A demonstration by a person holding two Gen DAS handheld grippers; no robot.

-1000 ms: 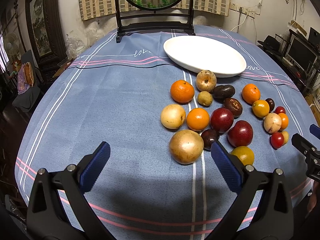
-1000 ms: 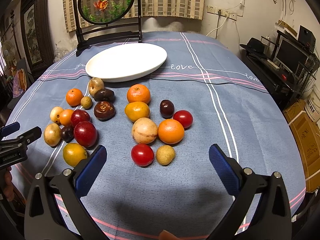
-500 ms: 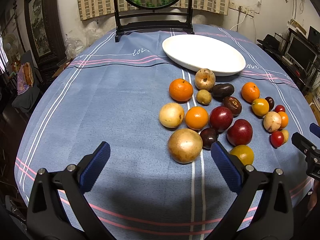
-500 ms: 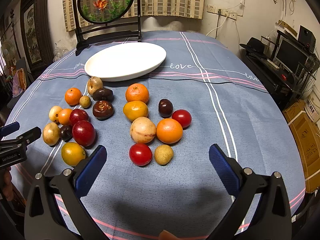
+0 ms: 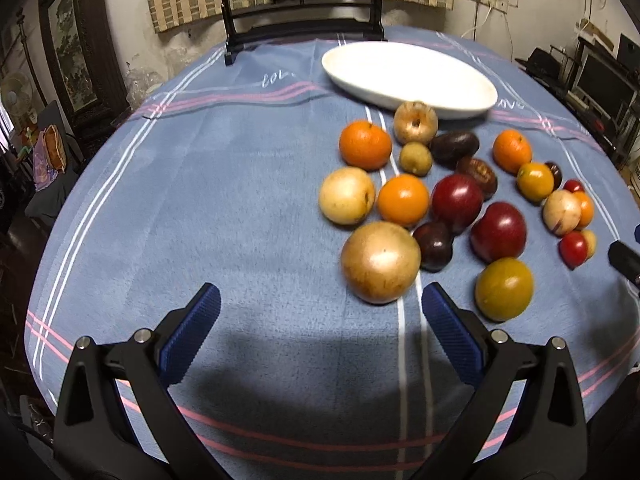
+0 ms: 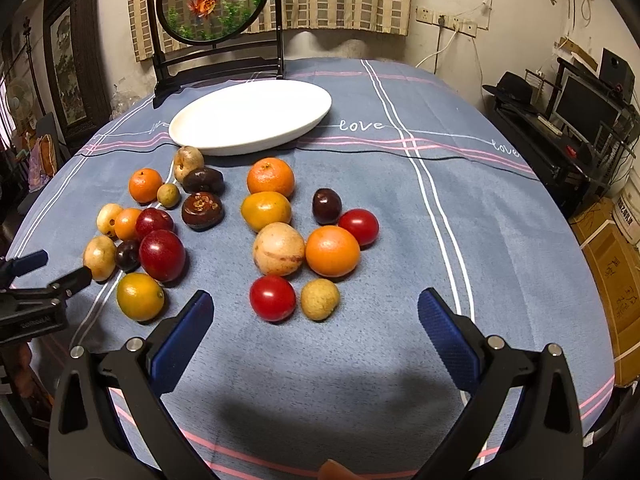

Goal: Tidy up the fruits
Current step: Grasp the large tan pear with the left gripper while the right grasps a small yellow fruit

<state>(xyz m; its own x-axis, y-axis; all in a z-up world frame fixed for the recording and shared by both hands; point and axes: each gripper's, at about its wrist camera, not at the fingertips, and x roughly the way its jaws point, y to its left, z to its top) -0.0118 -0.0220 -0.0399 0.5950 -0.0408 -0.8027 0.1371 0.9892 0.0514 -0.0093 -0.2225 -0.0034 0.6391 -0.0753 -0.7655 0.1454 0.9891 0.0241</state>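
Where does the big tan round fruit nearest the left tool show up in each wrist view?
Left wrist: the big tan fruit sits right of centre, just beyond the open left tool.
Right wrist: the same fruit lies at far left, beside the left tool's tip.
Shared landmark: the white plate, empty, behind the fruits.

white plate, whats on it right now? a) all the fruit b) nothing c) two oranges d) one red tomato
b: the white plate is bare in both views, and every fruit, such as the nearest red tomato, lies on the blue tablecloth in front of it.
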